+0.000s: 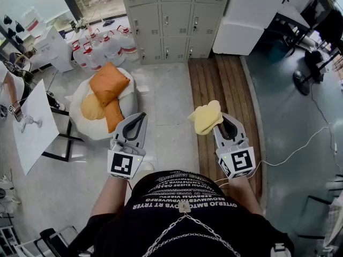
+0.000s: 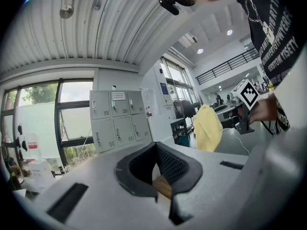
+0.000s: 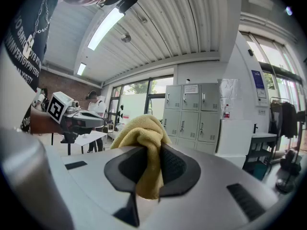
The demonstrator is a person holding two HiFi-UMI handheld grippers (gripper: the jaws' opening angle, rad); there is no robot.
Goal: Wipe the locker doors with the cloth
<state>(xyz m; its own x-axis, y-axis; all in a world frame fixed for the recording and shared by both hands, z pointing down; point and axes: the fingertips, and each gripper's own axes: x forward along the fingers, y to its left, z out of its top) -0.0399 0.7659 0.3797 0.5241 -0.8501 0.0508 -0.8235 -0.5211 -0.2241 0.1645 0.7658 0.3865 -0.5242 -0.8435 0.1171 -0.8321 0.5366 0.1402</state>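
Note:
The grey lockers [image 1: 171, 15] stand against the far wall, well ahead of both grippers; they also show as lockers [image 2: 117, 119] and lockers [image 3: 192, 111] in the gripper views. My right gripper [image 1: 218, 121] is shut on a crumpled yellow cloth [image 1: 206, 116], which bunches out above the jaws. The right gripper view shows the cloth [image 3: 141, 138] pinched in the right gripper [image 3: 152, 150]. My left gripper [image 1: 140, 116] is shut with nothing in it, level with the right one; its pads meet at the tips of the left gripper [image 2: 156, 144]. Off to its right hangs the cloth [image 2: 207, 128].
A white beanbag [image 1: 77, 108] with orange cushions [image 1: 107, 84] lies left of the left gripper. Several water bottles [image 1: 104, 47] stand by the window. A white table [image 1: 35, 125] is at far left and a white cabinet [image 1: 252, 9] beside the lockers. A cable [image 1: 300, 149] crosses the floor at right.

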